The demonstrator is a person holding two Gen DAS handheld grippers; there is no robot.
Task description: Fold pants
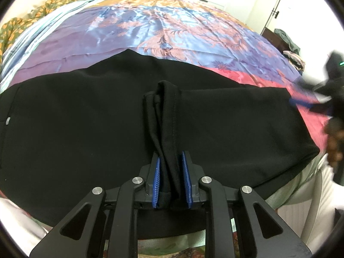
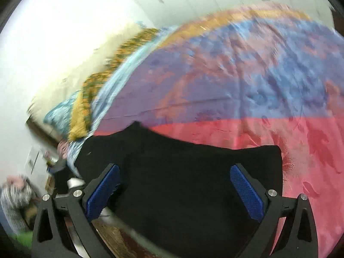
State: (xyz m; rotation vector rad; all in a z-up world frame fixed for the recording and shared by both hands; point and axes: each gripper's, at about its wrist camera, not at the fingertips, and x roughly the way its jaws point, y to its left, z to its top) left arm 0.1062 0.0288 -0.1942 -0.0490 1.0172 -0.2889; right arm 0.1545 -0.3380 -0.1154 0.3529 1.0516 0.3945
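Fabric fills the jaws of my left gripper point(image 1: 171, 167): its blue pads point(image 1: 156, 180) are pinched on a bunched fold of the black pants point(image 1: 75, 118), the gathered strip rising toward twelve o'clock in that wrist view. Around it the pants lie spread flat across the near edge of the bed, stretching from nine o'clock to about three, over the colourful bedspread point(image 1: 150, 28). At three o'clock my right gripper point(image 1: 309, 102) shows blurred beside the right-hand end of the cloth, my hand point(image 1: 335, 146) below it.

From the right wrist, my right gripper point(image 2: 175, 190) has its jaws spread wide, holding nothing, blue pads point(image 2: 247, 193) well apart, with the pants point(image 2: 182, 172) beneath and between them. Beyond, toward twelve o'clock, the bedspread point(image 2: 236, 75) shows red, then blue; this view is motion-blurred.
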